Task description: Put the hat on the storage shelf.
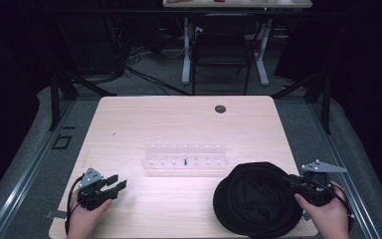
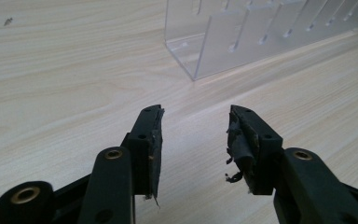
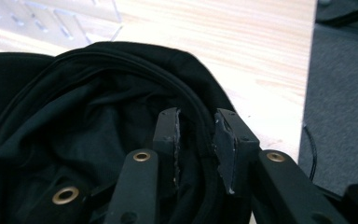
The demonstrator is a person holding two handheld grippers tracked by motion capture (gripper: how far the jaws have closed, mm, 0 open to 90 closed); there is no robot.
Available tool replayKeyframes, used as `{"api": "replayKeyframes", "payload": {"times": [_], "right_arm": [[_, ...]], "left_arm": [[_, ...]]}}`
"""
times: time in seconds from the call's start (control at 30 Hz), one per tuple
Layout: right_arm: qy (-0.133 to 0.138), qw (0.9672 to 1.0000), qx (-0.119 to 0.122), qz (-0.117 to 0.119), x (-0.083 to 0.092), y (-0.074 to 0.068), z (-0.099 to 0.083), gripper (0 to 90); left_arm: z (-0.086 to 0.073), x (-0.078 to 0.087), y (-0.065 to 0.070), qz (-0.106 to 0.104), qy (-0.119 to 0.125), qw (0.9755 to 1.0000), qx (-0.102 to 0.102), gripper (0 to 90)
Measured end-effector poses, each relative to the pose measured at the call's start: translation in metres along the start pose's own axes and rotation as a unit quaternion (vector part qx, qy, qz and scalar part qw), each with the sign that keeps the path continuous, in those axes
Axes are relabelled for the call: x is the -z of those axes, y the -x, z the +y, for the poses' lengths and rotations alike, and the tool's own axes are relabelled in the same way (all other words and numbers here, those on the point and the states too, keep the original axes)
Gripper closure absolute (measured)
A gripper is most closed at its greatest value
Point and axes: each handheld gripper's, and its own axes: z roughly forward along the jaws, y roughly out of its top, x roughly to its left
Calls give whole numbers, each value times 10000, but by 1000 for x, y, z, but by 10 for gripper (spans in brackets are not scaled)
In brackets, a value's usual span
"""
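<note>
A round black fabric bag (image 1: 258, 199) lies open-side up at the table's front right. My right gripper (image 1: 292, 182) reaches in over its right rim. In the right gripper view, the bag's corded rim (image 3: 198, 109) runs between the jaws of the right gripper (image 3: 196, 128), which stand apart, so the gripper is open astride the rim. My left gripper (image 1: 117, 182) rests at the front left, open, pointing toward a clear acrylic rack (image 1: 185, 158). The left gripper view has the left gripper (image 2: 195, 128) with nothing between its worn pads and the rack's end (image 2: 233, 42) just beyond.
The rack's slotted dividers sit mid-table, and one slot holds a small dark item (image 1: 185, 161). A cable hole (image 1: 220, 108) lies at the far side of the table. The table's right edge (image 3: 307, 70) is close beside the bag, with grey floor past it. A chair (image 1: 221, 50) stands beyond the table.
</note>
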Motion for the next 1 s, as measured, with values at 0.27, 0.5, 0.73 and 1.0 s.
{"api": "replayKeyframes", "payload": {"times": [0.27, 0.5, 0.73, 1.0], "right_arm": [[-484, 9985, 227, -86, -7, -2, 15, 699], [-870, 9959, 241, -87, -15, -2, 23, 701], [-1360, 9903, 129, -233, -20, 6, 31, 699], [-1815, 9827, 72, -363, -23, 18, 31, 700]], "left_arm": [[1, 4, -2, 52, 5, 10000, 25, 552], [2, 5, -1, 39, 32, 10000, 80, 554], [1, 5, 0, -11, 30, 10000, 70, 553], [2, 5, 1, -25, 6, 10000, 44, 552]]}}
